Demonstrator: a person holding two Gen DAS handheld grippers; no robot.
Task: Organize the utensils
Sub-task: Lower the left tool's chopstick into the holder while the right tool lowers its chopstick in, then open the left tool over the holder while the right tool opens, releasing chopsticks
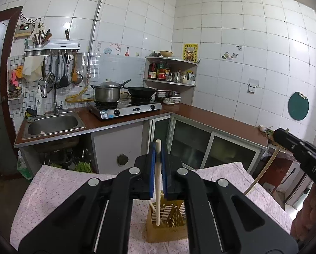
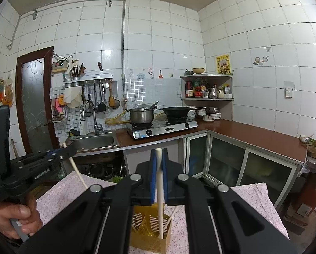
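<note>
My left gripper (image 1: 158, 149) is shut on a cream chopstick (image 1: 158, 192) that stands nearly upright between the blue pads. Its lower end hangs over the yellow slotted utensil holder (image 1: 172, 226). My right gripper (image 2: 159, 155) is shut on a second cream chopstick (image 2: 160, 209), also upright, its tip over the same holder (image 2: 145, 230). Another stick (image 2: 170, 219) leans inside the holder. The left wrist view has the right gripper (image 1: 283, 135) at the right edge. In the right wrist view the left gripper (image 2: 68, 151) is at the left, held by a hand (image 2: 14, 218).
The holder stands on a table under a pink patterned cloth (image 1: 58, 190). Beyond it runs an L-shaped brown counter (image 2: 253, 133) with a steel sink (image 1: 52, 124), a gas stove (image 1: 126, 108) bearing a pot and a wok, and a corner shelf (image 2: 206, 99) of bottles.
</note>
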